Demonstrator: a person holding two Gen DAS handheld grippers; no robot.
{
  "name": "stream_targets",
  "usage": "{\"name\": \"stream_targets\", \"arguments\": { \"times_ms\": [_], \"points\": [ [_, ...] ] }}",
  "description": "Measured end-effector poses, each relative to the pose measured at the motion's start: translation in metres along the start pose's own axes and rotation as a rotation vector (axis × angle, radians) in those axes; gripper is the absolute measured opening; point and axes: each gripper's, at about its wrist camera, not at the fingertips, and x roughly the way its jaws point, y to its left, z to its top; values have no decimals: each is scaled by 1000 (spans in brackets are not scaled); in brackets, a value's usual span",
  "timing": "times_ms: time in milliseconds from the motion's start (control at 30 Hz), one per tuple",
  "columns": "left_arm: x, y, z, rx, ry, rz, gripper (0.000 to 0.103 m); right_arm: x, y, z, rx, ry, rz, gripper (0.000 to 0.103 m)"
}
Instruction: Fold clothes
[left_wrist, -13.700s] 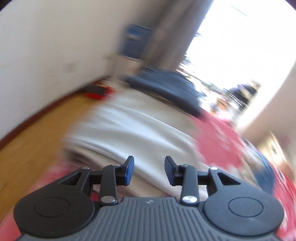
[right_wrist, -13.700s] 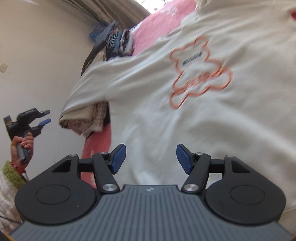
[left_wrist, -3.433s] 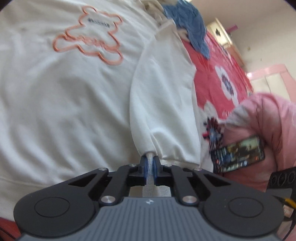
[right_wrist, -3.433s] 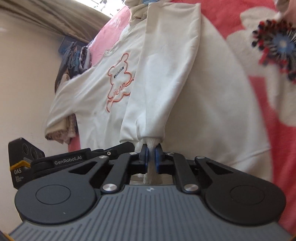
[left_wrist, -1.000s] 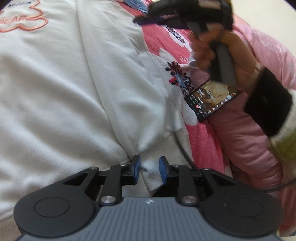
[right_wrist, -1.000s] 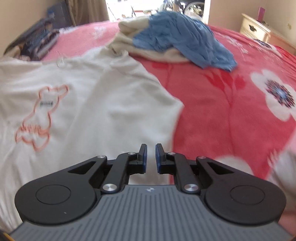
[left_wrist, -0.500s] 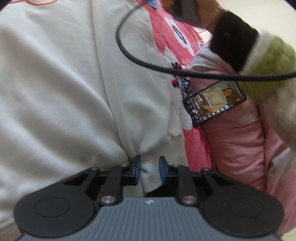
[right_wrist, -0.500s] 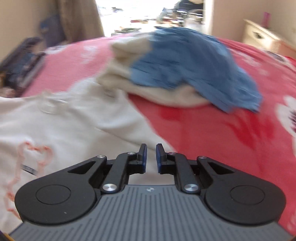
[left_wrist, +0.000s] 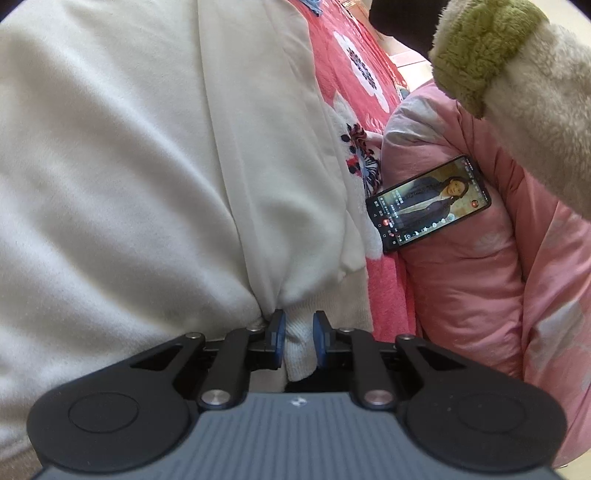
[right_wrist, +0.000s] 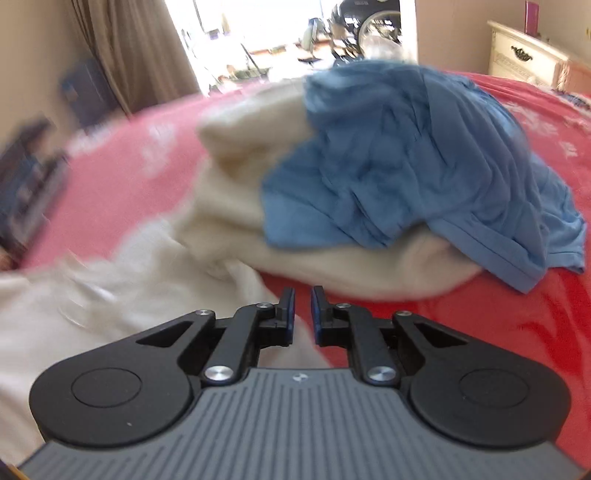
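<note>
A cream sweatshirt (left_wrist: 129, 166) lies spread on a red flowered bedspread (left_wrist: 354, 66). Its sleeve is folded over the body. My left gripper (left_wrist: 298, 332) has its jaws narrowly apart around the ribbed cuff and hem (left_wrist: 299, 347). My right gripper (right_wrist: 303, 306) is nearly shut and empty, hovering over the sweatshirt's upper edge (right_wrist: 110, 295). The holder's fuzzy green-cuffed sleeve (left_wrist: 491, 48) crosses the top right of the left wrist view.
A pile with a blue garment (right_wrist: 406, 166) over a cream one (right_wrist: 240, 206) lies ahead of my right gripper. A lit phone (left_wrist: 428, 203) rests on a pink quilt (left_wrist: 480, 277). A curtain (right_wrist: 129, 48), a window and a white dresser (right_wrist: 524, 55) stand beyond the bed.
My right gripper has swung away from the sweatshirt's print toward the clothes pile near its collar. My left gripper has stayed at the cuff with its jaws slightly apart.
</note>
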Motion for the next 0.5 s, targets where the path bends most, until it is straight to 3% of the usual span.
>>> {"name": "stream_targets", "arguments": {
  "times_ms": [67,200,300,400,500],
  "points": [
    [1,0,0,3,-1,-2,17,6,3,0,18,31,58,10],
    [1,-2,-1,22,-1,7,17,43,13,-8,12,116,6,7],
    [0,-3,-2,38,-1,11,17,34,9,1,86,78,12,9],
    [0,-4,-2,56,1,10,18,-16,-4,9,94,15,39,9],
    [-1,-2,-2,56,-2,-5,18,-92,-25,11,67,-10,49,9]
  ]
}}
